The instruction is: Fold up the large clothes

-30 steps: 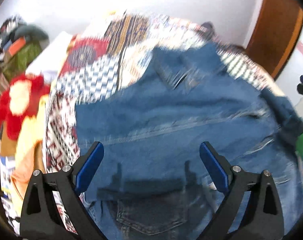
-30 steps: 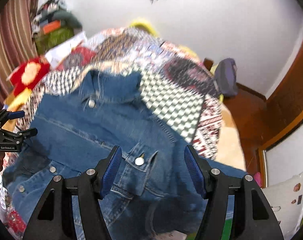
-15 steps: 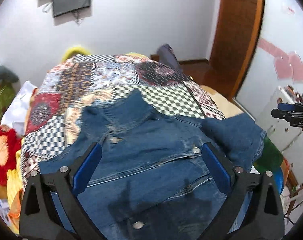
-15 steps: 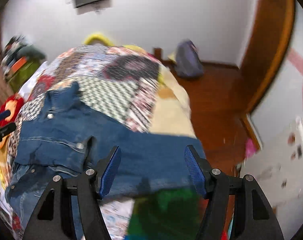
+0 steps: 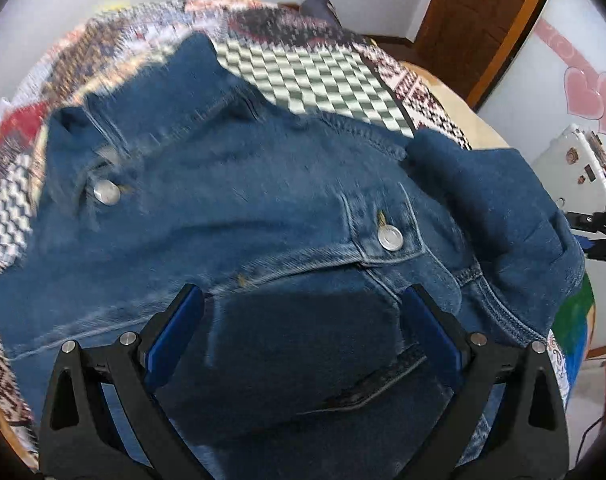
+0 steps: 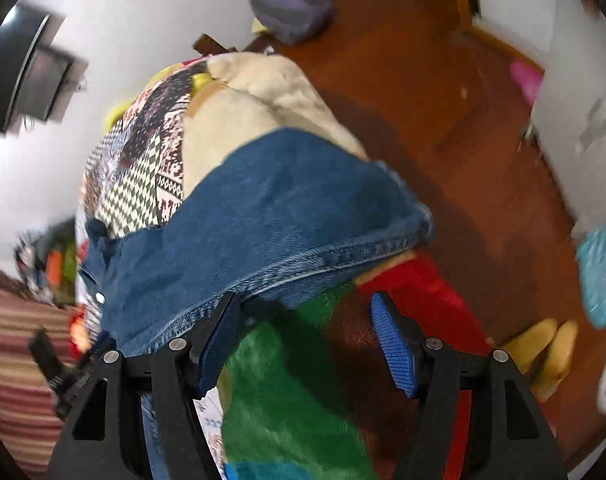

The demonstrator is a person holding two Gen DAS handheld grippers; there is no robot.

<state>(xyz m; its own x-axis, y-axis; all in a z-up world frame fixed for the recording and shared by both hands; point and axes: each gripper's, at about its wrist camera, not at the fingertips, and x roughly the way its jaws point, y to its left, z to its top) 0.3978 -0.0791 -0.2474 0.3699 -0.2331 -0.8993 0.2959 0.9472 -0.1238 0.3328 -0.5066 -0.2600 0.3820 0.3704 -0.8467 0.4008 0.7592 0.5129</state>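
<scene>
Bedroom with white walls, a brown wooden door (image 5: 475,20) and a bed covered by a multicoloured patchwork quilt (image 5: 323,76).

Left wrist view: a blue denim jacket with silver metal buttons (image 5: 263,208) lies front-up across the quilt, its collar toward the far wall. One sleeve (image 5: 503,208) is bunched at the bed's right edge. A buttoned chest pocket flap (image 5: 391,232) lies just ahead of the fingers. The left hand-held gripper (image 5: 299,340) hovers above the jacket's lower front with its blue-padded fingers (image 5: 171,336) spread wide, holding nothing; whether they touch the cloth cannot be told. At the right margin the black frame of the right hand-held gripper (image 5: 599,228) shows beside a white appliance (image 5: 575,176). Pink heart decorations (image 5: 587,96) mark the wall above it.

Right wrist view: the camera looks over the bed's side toward a reddish-brown wooden floor (image 6: 423,80). The denim sleeve (image 6: 283,216) hangs over the bed edge, its stitched seam facing the camera. The right hand-held gripper (image 6: 303,340) stands open and empty; its left blue pad (image 6: 219,340) lies just beside the sleeve's seam, contact unclear. Below the fingers lies a green and red plush blanket (image 6: 303,400). A grey-purple bag (image 6: 287,8) rests on the floor by the wall. A dark wall-mounted screen (image 6: 27,76) appears at the upper left.
</scene>
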